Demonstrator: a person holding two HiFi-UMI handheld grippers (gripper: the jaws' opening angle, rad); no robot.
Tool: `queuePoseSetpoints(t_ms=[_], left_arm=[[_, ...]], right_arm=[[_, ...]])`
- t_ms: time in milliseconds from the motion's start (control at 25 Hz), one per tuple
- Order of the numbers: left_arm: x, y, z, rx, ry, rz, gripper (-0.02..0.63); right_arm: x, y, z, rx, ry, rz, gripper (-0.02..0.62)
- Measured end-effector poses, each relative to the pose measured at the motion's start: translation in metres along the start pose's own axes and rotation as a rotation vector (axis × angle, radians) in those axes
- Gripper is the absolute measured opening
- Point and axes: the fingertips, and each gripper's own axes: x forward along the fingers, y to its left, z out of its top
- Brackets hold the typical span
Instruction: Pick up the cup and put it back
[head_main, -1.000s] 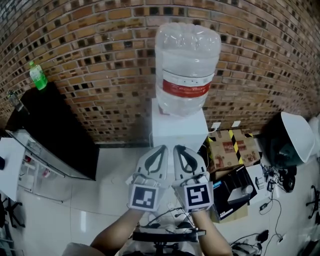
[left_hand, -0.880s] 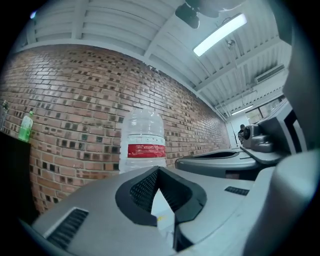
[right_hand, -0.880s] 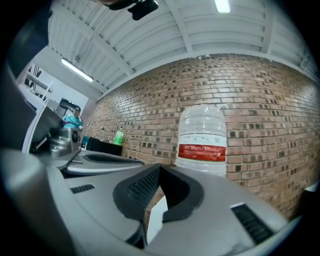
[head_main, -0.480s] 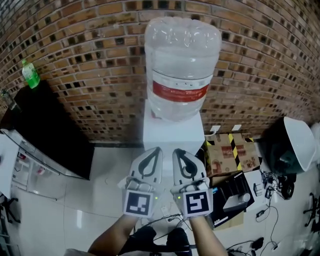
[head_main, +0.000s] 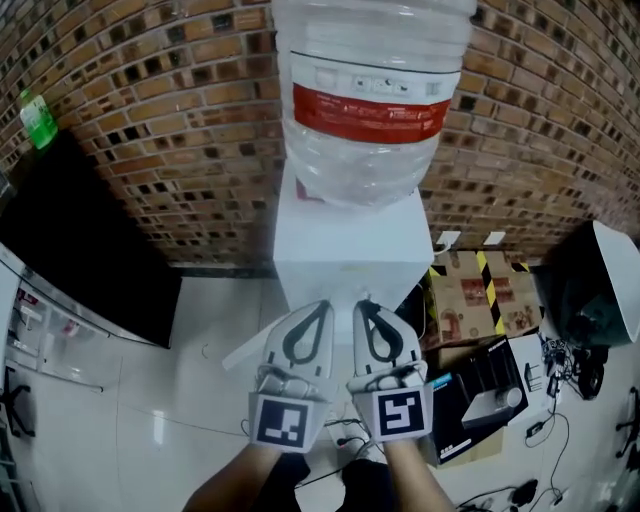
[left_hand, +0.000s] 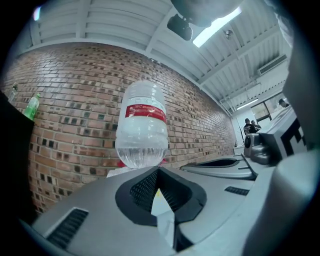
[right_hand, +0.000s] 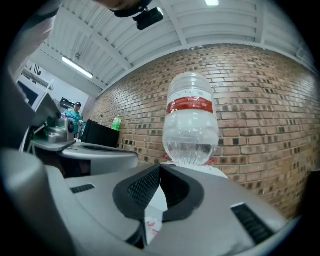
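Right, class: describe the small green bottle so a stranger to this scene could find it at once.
Start at the brick wall behind the white water dispenser. Follow it left to the black cabinet; the green bottle stands on top. It is the only green thing there, far smaller than the clear jug.

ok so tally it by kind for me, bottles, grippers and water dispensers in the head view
bottles: 2, the big water bottle and the small green bottle
grippers: 2, the left gripper and the right gripper
water dispensers: 1, the white dispenser
total: 5
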Motion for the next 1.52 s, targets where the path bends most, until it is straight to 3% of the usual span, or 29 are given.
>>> queuePoseSetpoints(t_ms=[240, 920, 1000, 1200, 1520], left_arm=[[-0.004, -0.007, -0.080, 0.023, -0.007, 0.003, -0.003], [-0.028, -0.017, -0.316, -0.053, 0.008, 0.068, -0.003], [-0.031, -0.019, -0.342, -0.048, 0.006, 0.071, -0.003], [-0.038, -0.021, -0.411, -0.045, 0.015, 0.073, -0.003], [-0.044, -0.026, -0.496, -0.051, 0.013, 0.057, -0.003]], right_arm=[[0.007, 0.003, -0.080, 0.002, -0.006, -0.005, 0.006], [0.028, 0.021, -0.314, 0.028, 0.002, 0.012, 0.006], [0.030, 0.021, -0.341, 0.033, 0.007, 0.005, 0.039], [0.033, 0.023, -0.405, 0.036, -0.010, -0.017, 0.040], [0.040, 0.021, -0.501, 0.035, 0.015, -0.050, 0.040]])
